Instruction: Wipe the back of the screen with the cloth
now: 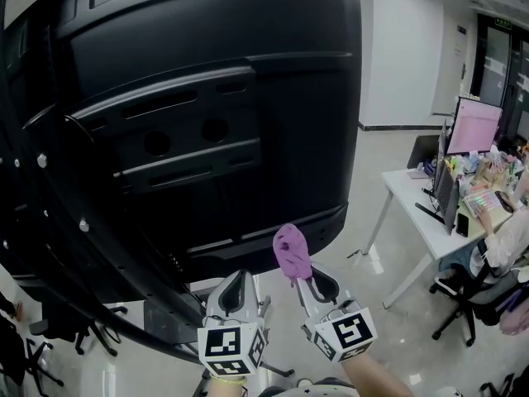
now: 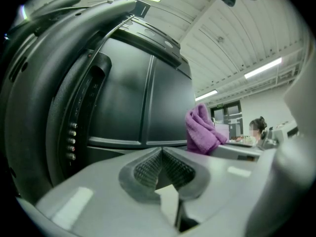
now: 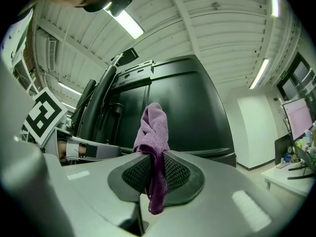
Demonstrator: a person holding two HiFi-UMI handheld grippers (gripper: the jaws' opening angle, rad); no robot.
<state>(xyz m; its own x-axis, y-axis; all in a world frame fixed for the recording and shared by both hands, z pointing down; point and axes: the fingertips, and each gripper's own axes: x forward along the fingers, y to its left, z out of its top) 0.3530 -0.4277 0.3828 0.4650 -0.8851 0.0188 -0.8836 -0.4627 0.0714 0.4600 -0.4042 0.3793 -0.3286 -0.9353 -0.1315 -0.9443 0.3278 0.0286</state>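
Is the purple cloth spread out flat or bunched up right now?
Bunched up. The purple cloth stands as a crumpled wad above the shut right tongs, one tail hanging below; nothing is spread flat.

Head view: I find the screen back (image 1: pixel 207 98) cut off at top & left edges. Right gripper view — mid part of cloth (image 3: pixel 154 127) hidden betw. the jaws. Far monitor (image 1: pixel 474 126): txt too small.
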